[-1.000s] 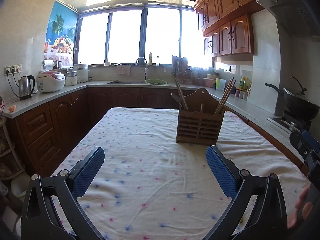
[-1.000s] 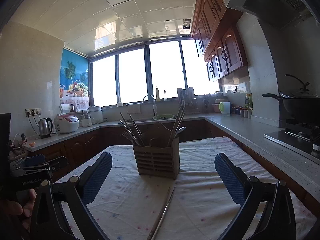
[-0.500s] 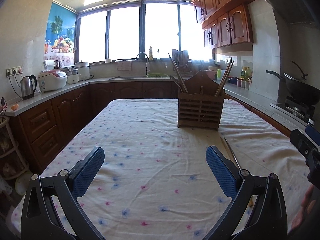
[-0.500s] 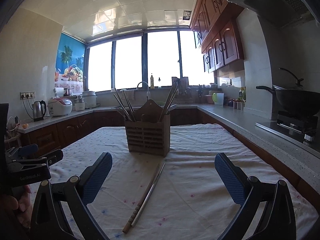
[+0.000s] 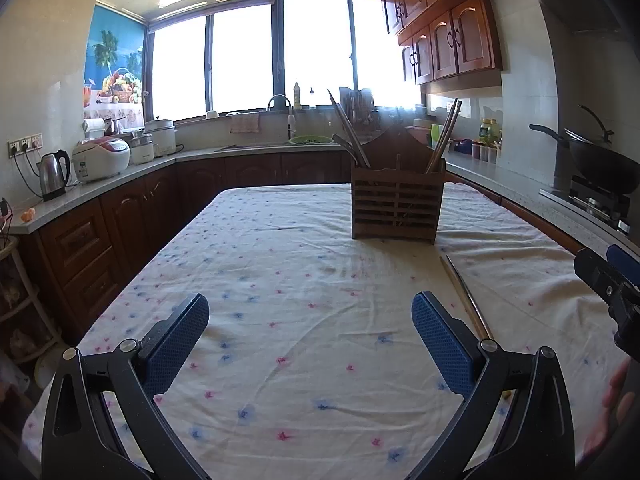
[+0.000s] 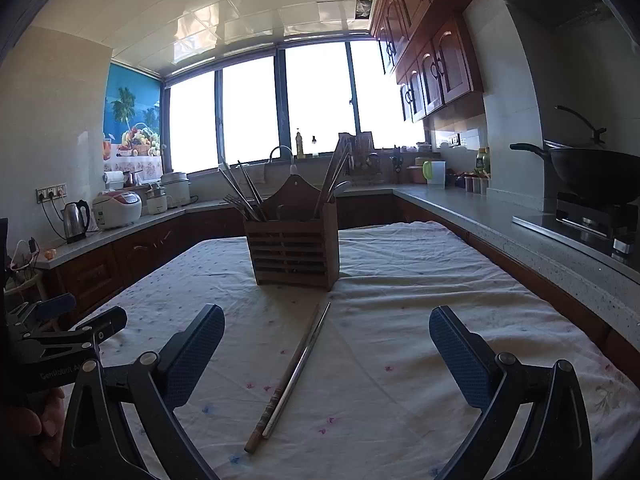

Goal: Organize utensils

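- The kitchen wraps round me on three sides: dark wooden base cupboards under a pale counter (image 5: 120, 176), a wide bright window (image 5: 248, 56) at the far end, and reddish wall cupboards (image 5: 448, 40) high on the right.
- The table (image 5: 280, 264) fills the middle, covered by a rumpled cream cloth dotted with small pink and blue flowers.
- A black wok (image 6: 592, 176) sits on the stove at the right; a rice cooker (image 5: 102, 158) and a steel kettle (image 5: 54, 174) stand on the counter at the left.
- The wooden utensil holder (image 6: 294, 256) stands upright at the far half of the table: a slatted brown box with a peaked back, chopsticks and metal utensils leaning out of both its end compartments.
- My left gripper (image 5: 310, 334) hovers low over the near cloth, its blue-padded fingers (image 5: 178, 340) spread wide and grasping nothing.
- My right gripper (image 6: 326, 350) likewise has its fingers (image 6: 458, 360) parted and empty, pointed toward the holder.
- Two loose chopsticks (image 6: 290, 372) lie flat on the cloth side by side, one brown wood and one silvery metal, running from just before the holder toward me, between my right fingers and just right of my left ones.
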Tool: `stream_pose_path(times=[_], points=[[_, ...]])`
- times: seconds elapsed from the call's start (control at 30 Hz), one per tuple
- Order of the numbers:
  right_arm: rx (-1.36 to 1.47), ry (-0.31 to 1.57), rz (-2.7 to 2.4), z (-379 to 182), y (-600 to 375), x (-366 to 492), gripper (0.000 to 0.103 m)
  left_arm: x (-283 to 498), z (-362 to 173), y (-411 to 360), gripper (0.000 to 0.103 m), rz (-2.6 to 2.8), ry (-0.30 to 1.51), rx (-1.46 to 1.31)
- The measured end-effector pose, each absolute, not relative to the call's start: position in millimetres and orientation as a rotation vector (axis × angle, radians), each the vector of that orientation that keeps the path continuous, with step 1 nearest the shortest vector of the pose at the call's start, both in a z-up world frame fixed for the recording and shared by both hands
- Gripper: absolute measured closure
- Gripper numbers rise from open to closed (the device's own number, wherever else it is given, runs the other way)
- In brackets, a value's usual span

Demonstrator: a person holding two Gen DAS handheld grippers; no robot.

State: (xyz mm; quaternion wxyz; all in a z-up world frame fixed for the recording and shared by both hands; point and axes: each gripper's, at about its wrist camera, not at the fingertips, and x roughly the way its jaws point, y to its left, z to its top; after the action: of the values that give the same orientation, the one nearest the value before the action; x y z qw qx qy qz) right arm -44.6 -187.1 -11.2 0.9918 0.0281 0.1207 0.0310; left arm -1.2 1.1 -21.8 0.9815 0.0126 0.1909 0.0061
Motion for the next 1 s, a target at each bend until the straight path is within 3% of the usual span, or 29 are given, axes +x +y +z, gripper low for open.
stream_pose_path(times=[1.0], points=[[0.068, 0.237, 0.071, -11.3, -186.3, -46.0, 0.0, -6.4, -19.4, 1.7, 0.0, 0.005, 0.379, 0.023]])
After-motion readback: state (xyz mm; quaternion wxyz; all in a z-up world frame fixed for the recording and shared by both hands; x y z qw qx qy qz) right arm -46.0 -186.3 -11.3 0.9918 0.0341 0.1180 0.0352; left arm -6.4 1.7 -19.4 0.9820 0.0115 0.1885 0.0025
